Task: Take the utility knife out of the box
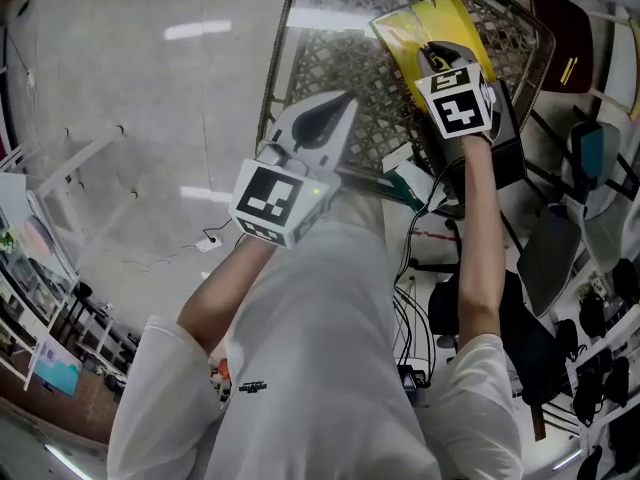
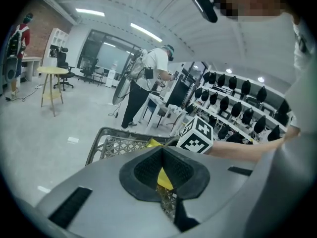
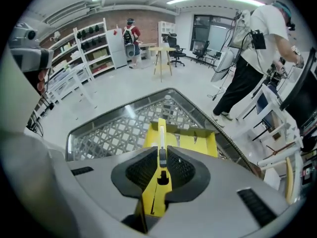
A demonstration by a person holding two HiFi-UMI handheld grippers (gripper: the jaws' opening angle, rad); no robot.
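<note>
Your left gripper [image 2: 161, 152] hung closed on nothing over the near left edge of the basket [image 3: 106, 138]. Your right gripper [image 3: 162, 155] clamped the utility knife [image 3: 156, 195] above the box [image 3: 195, 142] by the basket's right edge. A straight lift with a firm grip suited best. The jaws hid the knife's lower end.

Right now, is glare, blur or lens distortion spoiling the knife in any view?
Right gripper view: fisheye bows the basket rim, yet the utility knife between the fingers is sharp. Head view: ceiling lights streak the glossy floor, and the right gripper covers the knife. Left gripper view: dark corners, only a yellow sliver shows.
</note>
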